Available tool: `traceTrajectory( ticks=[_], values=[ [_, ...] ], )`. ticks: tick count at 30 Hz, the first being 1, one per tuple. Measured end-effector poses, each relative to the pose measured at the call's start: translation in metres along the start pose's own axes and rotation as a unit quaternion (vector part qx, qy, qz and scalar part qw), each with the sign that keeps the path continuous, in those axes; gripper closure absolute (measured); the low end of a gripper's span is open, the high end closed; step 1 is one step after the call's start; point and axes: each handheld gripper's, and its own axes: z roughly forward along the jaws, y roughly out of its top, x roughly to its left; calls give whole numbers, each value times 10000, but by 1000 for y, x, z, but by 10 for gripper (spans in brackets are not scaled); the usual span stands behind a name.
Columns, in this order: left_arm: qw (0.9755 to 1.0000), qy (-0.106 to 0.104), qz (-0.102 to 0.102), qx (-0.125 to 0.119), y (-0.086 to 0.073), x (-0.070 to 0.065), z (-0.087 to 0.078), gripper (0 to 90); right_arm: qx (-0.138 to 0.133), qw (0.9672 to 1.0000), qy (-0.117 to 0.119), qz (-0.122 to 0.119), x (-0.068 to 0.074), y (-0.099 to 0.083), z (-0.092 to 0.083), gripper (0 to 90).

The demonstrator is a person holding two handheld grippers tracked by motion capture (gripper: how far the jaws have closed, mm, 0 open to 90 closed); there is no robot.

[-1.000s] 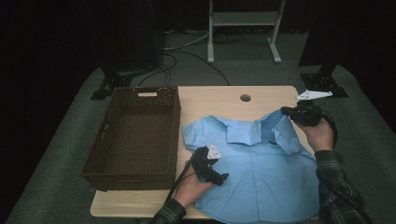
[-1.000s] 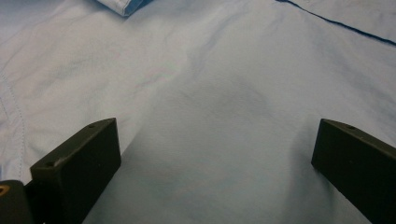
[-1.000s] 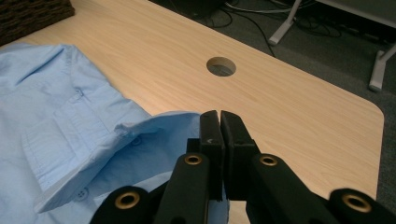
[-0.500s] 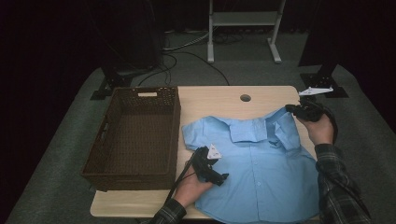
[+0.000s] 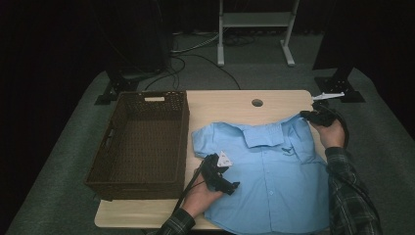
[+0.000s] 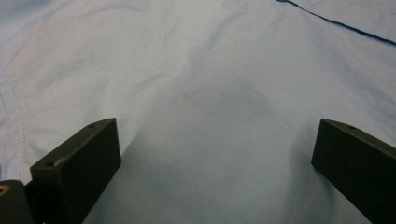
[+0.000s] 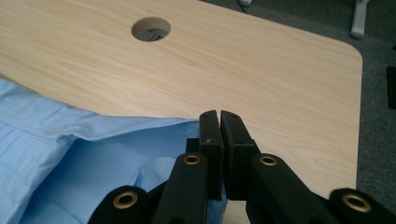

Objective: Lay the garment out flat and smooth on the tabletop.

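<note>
Tabletop: shirt (image 5: pixel 274 171) sleeve (pinched) in right tool (image 7: pixel 219 140)

You've got a light blue short-sleeve shirt (image 5: pixel 274 181) w/ a small dark blue chest logo, plain otherwise, lying toward the tabletop's near right corner. Tabletop (image 5: pixel 225 105) is pale wood grain. Along its left edge sits a dark brown wicker basket (image 5: pixel 138 142) w/ a white label on its far rim. Both grippers, left (image 5: pixel 234 186) & right (image 5: pixel 307 115), are black, brass-coloured rivets on the right one's jaws. Your sleeves (image 5: pixel 350 196) are dark plaid. Floor's grey-green carpet (image 5: pixel 58 196).
</note>
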Motion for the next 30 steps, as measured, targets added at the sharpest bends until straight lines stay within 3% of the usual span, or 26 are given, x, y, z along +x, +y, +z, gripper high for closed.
traceTrajectory(
  ticks=[13, 17, 24, 30],
  values=[
    [10000, 1, 0, -2, 0, 0, 0, 0, 242, 9994, -75, 223, -10, -12, 28, 883],
    [10000, 0, 0, -1, 0, 0, 0, 0, 247, 9993, -118, 262, -11, -16, 34, 847],
    [10000, 1, 0, 0, 0, 0, 0, 0, -13, 9995, -98, 309, -10, -12, 24, 687],
    [10000, 1, 0, -1, 0, 0, 0, 0, -247, 9993, -65, 280, -8, -5, 8, 612]
  ],
)
